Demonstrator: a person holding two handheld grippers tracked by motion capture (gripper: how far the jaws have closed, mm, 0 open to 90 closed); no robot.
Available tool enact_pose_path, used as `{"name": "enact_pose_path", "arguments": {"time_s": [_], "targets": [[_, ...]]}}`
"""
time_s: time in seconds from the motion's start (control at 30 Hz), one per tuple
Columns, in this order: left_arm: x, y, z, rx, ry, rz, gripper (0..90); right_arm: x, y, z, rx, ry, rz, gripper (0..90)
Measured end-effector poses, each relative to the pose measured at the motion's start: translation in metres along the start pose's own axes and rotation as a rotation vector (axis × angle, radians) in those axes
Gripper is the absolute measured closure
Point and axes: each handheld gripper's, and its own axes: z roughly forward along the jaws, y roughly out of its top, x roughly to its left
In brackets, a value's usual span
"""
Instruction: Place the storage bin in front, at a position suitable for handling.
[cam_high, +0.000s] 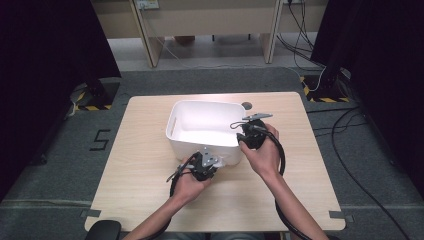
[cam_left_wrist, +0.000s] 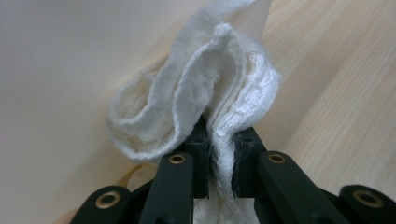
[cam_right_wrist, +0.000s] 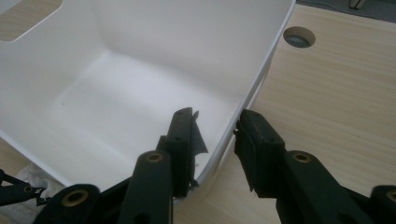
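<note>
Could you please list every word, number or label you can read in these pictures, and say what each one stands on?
"5": a dark figure marked on the grey floor left of the table.
A pale plate on the wooden furniture at the back may bear print, but it is too small to read.
The white bin, the white cloth and both grippers show no lettering.

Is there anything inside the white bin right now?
No, the white bin shows a bare floor, and the white cloth is outside it in the left gripper.

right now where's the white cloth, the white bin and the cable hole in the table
white cloth (cam_left_wrist: 219, 88), left gripper view, on its bunched middle fold
white bin (cam_high: 200, 104), high view, on its far rim
cable hole (cam_right_wrist: 299, 36), right gripper view, on its grey centre
</note>
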Motion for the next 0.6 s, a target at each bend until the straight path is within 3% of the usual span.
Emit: {"name": "enact_pose_path", "arguments": {"time_s": [0.6], "targets": [[0.002, 0.015, -0.023, -0.070, 0.000, -0.012, 79.8, 0.000, 0.001, 0.001, 0.002, -0.002, 0.000, 66.9]]}}
